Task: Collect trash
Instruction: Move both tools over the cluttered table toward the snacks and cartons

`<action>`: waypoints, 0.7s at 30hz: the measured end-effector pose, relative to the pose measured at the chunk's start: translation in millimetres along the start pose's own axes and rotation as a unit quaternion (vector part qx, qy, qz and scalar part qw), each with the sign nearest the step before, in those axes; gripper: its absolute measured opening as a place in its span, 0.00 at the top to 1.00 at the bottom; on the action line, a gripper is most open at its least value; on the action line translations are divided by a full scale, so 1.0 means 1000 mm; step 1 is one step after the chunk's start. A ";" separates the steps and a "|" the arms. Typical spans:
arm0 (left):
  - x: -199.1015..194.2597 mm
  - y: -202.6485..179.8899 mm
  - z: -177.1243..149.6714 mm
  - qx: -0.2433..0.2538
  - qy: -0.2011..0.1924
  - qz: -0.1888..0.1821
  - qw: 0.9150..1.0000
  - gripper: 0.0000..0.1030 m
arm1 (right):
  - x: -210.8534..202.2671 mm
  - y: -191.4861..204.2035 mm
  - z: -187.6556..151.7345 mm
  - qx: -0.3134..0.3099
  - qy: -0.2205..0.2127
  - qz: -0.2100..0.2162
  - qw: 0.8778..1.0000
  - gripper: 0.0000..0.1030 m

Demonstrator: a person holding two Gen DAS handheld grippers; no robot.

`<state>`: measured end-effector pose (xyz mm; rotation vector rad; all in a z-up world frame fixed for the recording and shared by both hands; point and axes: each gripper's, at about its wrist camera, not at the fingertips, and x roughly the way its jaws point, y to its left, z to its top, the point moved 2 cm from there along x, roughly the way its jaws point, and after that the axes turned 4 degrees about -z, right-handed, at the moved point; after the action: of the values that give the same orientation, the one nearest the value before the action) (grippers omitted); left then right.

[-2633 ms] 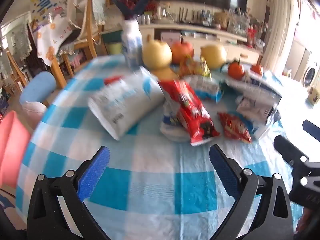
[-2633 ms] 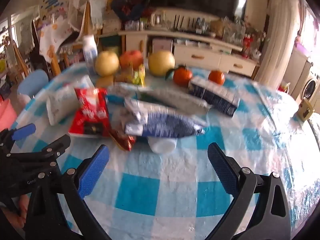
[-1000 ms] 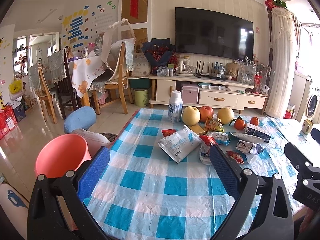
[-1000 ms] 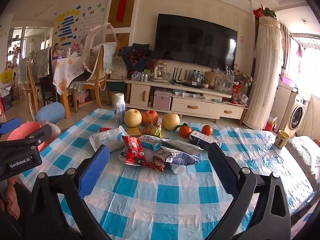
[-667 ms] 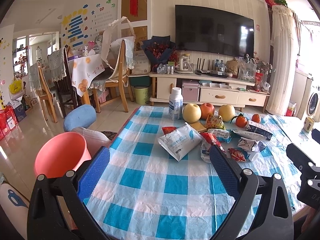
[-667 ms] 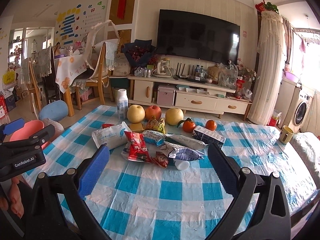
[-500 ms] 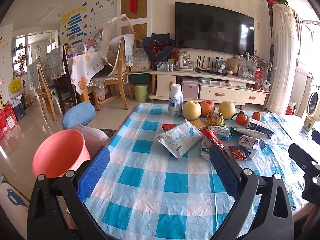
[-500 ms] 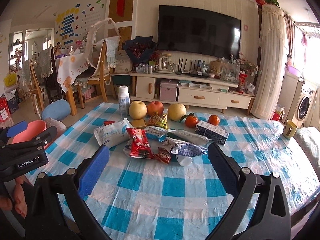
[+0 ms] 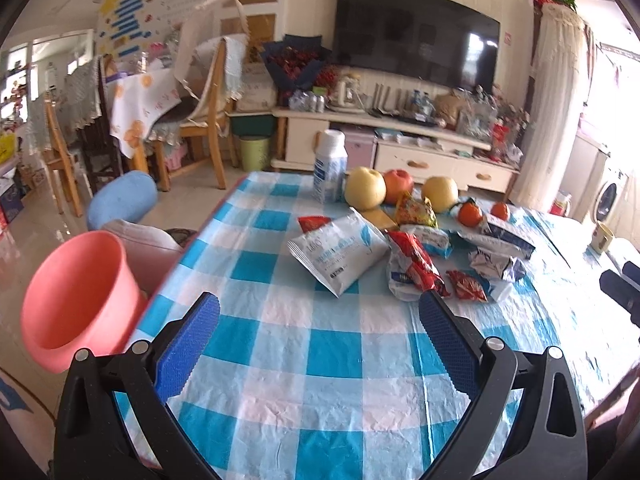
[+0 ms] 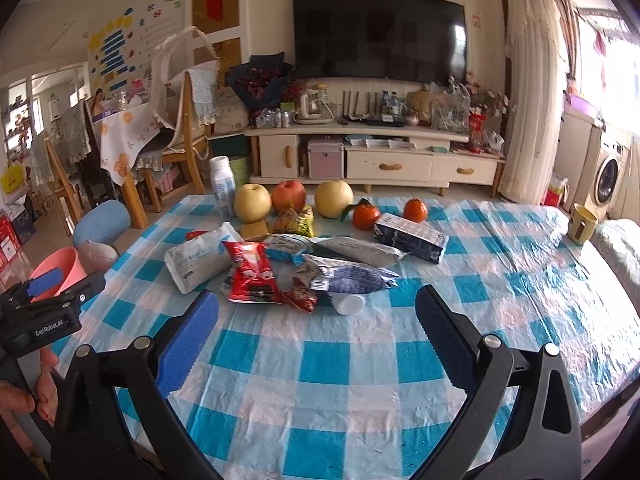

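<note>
Both the left gripper (image 9: pixel 318 334) and the right gripper (image 10: pixel 316 330) are wide open and hold nothing, and the red wrapper (image 10: pixel 251 273) lies on the table (image 10: pixel 360 380) just ahead of the right gripper, its long side pointing away.

The left gripper (image 9: pixel 318 332) is hovering over the near left corner of the surface, its jaws spread wide with nothing between them. The right gripper (image 10: pixel 316 330) is hanging over the near edge, jaws likewise gaping and empty. The person's left hand (image 10: pixel 28 392) is wrapping around the left gripper's handle.
</note>
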<state>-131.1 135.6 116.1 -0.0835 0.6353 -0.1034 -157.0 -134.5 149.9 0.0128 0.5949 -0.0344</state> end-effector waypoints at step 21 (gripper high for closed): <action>0.090 -0.062 0.004 0.030 0.063 -0.080 0.994 0.05 | 0.106 -0.136 0.035 0.117 0.069 -0.069 0.988 0.17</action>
<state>-60.9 63.8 73.1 -0.0703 0.7515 -0.2845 -54.6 -274.0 119.2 0.2039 0.7268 -0.2387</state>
